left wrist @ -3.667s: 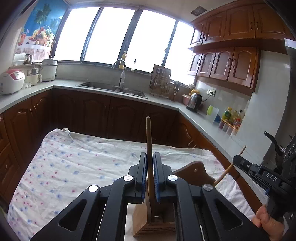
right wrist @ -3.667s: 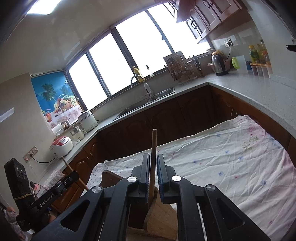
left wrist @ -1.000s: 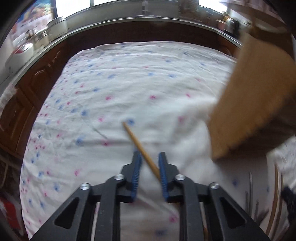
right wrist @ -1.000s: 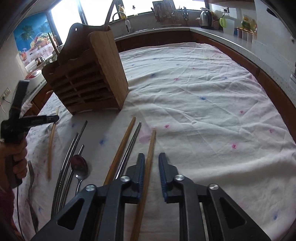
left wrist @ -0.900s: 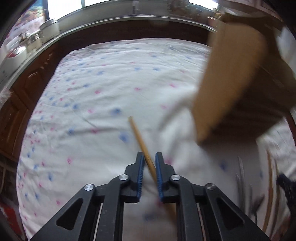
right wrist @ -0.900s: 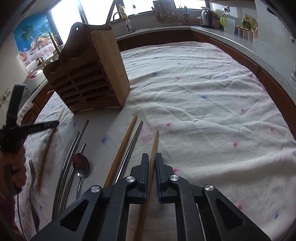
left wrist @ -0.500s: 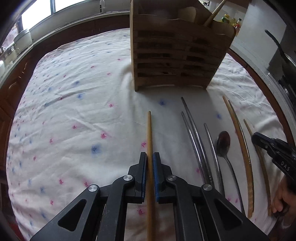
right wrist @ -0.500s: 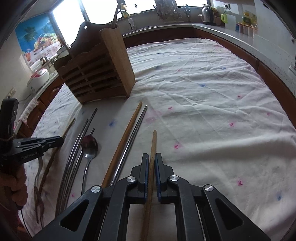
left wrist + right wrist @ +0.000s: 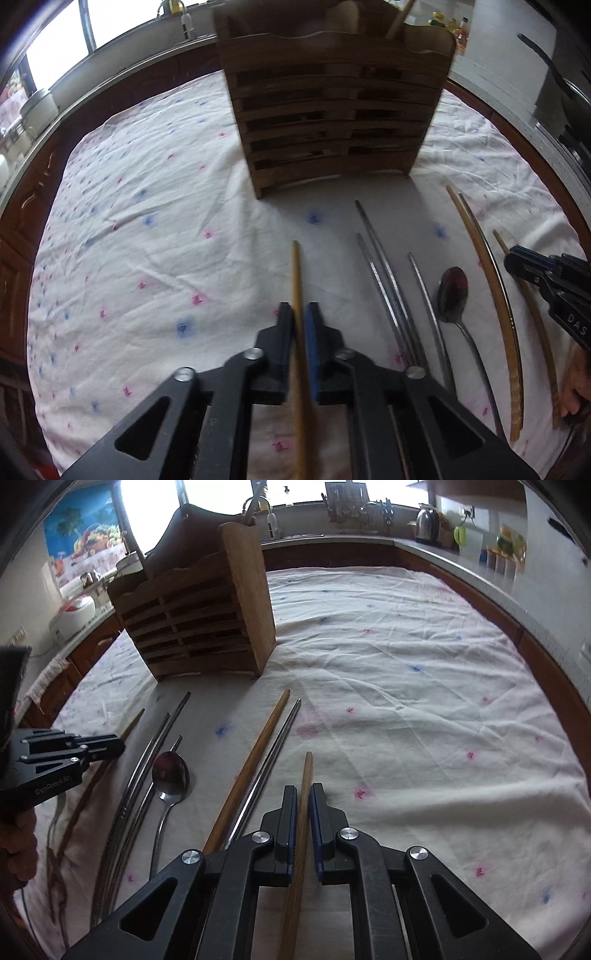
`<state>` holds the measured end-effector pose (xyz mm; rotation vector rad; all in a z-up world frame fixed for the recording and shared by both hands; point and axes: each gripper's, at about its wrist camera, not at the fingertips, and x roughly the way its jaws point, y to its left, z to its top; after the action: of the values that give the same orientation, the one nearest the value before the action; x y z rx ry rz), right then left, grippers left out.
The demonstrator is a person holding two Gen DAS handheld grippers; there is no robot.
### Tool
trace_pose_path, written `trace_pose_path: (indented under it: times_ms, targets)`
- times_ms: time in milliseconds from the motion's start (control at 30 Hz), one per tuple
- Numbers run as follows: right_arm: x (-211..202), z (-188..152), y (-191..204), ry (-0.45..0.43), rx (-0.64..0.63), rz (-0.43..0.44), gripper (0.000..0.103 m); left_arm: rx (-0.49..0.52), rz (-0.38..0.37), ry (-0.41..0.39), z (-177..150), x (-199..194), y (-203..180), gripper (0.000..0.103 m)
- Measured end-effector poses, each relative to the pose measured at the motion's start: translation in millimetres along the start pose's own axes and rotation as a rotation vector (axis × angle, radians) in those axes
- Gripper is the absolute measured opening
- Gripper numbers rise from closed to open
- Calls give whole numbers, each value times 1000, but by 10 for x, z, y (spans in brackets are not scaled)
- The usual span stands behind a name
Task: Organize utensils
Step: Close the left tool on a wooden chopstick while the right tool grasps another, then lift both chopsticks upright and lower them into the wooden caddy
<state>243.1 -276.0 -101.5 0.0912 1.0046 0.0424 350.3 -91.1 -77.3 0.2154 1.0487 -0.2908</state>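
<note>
My left gripper (image 9: 297,309) is shut on a wooden chopstick (image 9: 295,266) that points toward the slatted wooden utensil holder (image 9: 332,110). One wooden stick stands in the holder's top. My right gripper (image 9: 303,793) is shut on a second wooden chopstick (image 9: 306,771) low over the cloth. Each gripper shows in the other's view: the right gripper (image 9: 509,256) at the right edge, the left gripper (image 9: 120,745) at the left edge. Between them lie metal chopsticks (image 9: 384,273), a metal spoon (image 9: 452,288), a long wooden chopstick (image 9: 255,764) and another metal chopstick (image 9: 279,749).
A white cloth (image 9: 406,686) with pink and blue marks covers the table. A fork lies at the near left edge in the right wrist view, half hidden. Kitchen counters with a kettle (image 9: 427,524), a sink and a rice cooker (image 9: 75,609) ring the table.
My left gripper closed on its chopstick and swung round until the holder stood straight ahead. The right gripper closed on its chopstick and has stayed in place.
</note>
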Motion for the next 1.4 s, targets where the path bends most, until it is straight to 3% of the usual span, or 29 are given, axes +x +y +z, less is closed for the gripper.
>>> trace_pose_path:
  times_ms: [100,267,533,767,1067,1400]
  targets:
    - [-48,22,-96,8,65,71,6,7,-9,0,-15,-48,-29,4]
    - [-407,129,-104,-67,95,132,6,-14,-39,-56,-37,-342,45,4]
    - [-1146,330,34,-239,78,186,6,-107,-130,-242,-141,-1193,333,4]
    - [-1641,440,166,-379,58,211,5,-183,-167,-379,-464,-1830,563,4]
    - [-1797,521,229,-433,50,219,5,-226,-181,-479,-788,-2258,648,4]
    - [-1831,590,192,-461,60,229,6,-246,-185,-530,-708,-2357,703,4]
